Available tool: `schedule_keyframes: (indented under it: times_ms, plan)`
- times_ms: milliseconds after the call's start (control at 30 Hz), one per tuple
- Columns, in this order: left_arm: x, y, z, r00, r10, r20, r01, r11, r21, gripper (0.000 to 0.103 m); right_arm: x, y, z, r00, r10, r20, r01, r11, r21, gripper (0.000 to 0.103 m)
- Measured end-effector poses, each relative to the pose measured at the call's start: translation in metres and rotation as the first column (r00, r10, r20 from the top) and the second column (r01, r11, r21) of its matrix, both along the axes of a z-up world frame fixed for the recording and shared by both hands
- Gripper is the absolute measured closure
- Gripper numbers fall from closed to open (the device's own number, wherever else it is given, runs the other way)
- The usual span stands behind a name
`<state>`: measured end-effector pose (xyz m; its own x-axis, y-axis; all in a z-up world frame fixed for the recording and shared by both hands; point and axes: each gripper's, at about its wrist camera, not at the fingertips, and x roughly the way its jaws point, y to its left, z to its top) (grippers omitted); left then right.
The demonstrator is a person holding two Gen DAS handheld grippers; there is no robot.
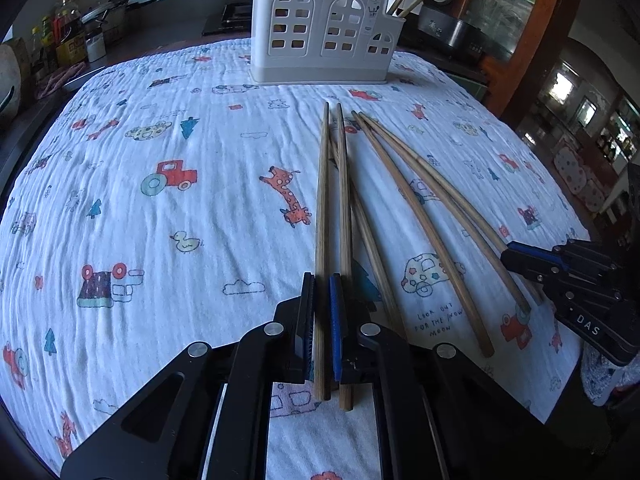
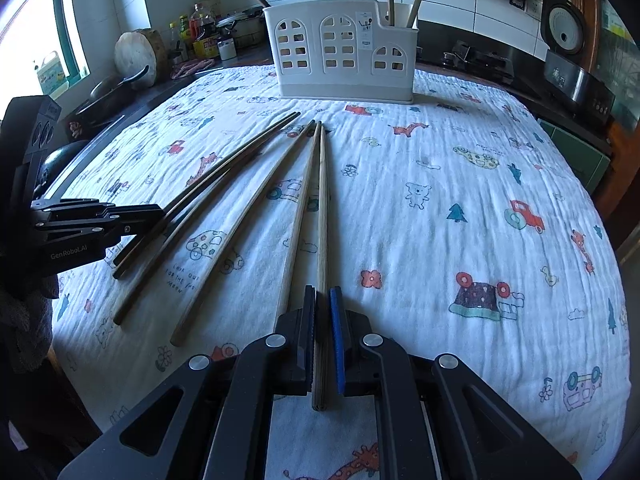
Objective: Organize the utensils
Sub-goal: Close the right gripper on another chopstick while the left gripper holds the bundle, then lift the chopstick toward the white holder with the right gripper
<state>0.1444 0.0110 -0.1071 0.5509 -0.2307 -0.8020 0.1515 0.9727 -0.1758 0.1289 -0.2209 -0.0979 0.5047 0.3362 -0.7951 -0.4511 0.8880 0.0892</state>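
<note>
Several long wooden chopsticks lie on the patterned cloth [image 1: 160, 220] in front of a white utensil holder [image 1: 324, 28], which also shows in the right wrist view [image 2: 344, 48] with chopsticks standing in it. My left gripper [image 1: 322, 280] is shut on one chopstick [image 1: 322, 200]; a second chopstick [image 1: 343, 200] lies just right of the blue pad. My right gripper [image 2: 323, 292] is shut on another chopstick [image 2: 322, 208], low over the cloth. Each gripper shows in the other's view, the right one [image 1: 520, 256] and the left one [image 2: 152, 220].
A counter runs behind the table with bottles [image 2: 200, 32], a round wooden board [image 2: 138, 54], pots [image 1: 112, 10] and a rice cooker [image 2: 564, 28]. A wooden cabinet [image 1: 516, 40] stands at the right. The cloth's edges drop off on both sides.
</note>
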Motion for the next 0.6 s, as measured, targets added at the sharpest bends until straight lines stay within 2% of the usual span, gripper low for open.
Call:
schedule_keyframes:
  times_ms: [233, 433, 600]
  plan:
    - [-0.008, -0.002, 0.025, 0.998, -0.026, 0.056, 0.025, 1.000, 0.015, 0.097, -0.004, -0.002, 0.016, 0.998, -0.005, 0.057, 0.004, 1.000, 0.013, 0.096]
    - [-0.010, 0.004, 0.059, 0.990, -0.015, 0.140, 0.014, 1.000, 0.013, 0.098, -0.004, -0.007, 0.059, 0.984, -0.006, 0.176, -0.002, 0.999, 0.043, 0.096]
    - [-0.001, 0.007, 0.089, 0.978, -0.016, 0.209, 0.014, 1.000, 0.007, 0.098, 0.011, -0.005, 0.102, 0.962, -0.001, 0.273, -0.018, 0.998, 0.066, 0.096]
